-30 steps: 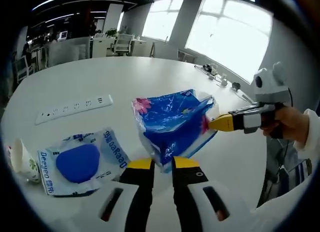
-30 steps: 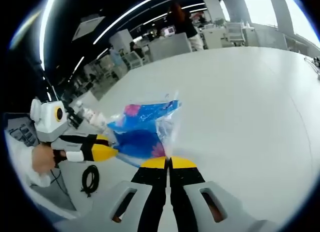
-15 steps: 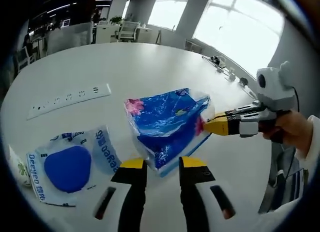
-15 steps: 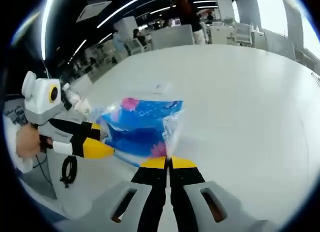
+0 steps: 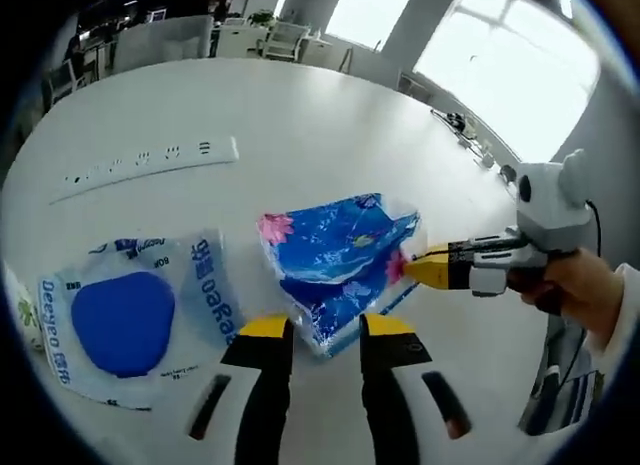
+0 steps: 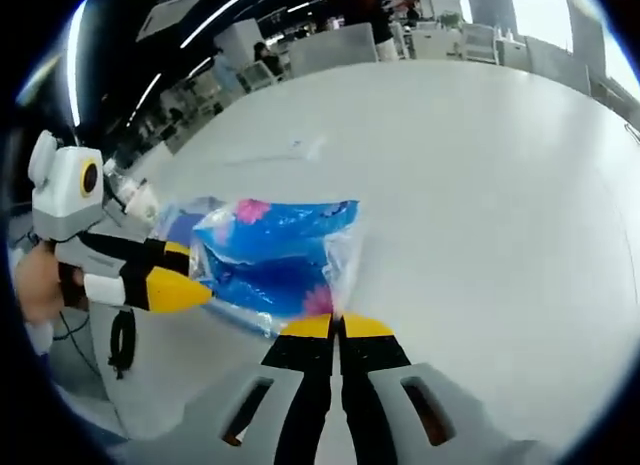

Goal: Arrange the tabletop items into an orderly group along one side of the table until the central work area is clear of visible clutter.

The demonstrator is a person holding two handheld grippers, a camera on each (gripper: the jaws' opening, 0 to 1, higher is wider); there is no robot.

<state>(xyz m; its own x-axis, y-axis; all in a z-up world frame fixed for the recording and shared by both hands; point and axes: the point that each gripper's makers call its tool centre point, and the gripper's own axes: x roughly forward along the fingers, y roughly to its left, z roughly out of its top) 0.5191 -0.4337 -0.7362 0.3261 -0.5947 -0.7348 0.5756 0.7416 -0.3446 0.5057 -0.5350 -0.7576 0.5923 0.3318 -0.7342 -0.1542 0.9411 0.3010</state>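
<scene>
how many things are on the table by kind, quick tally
blue flowered tissue pack: 1
clear packet with a blue disc inside: 1
white power strip: 1
paper cup at the table edge, mostly cut off: 1
total: 4

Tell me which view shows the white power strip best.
The left gripper view: the power strip lies in full on the table, sockets visible. The right gripper view shows at most a faint pale streak far off, too small to identify.
</scene>
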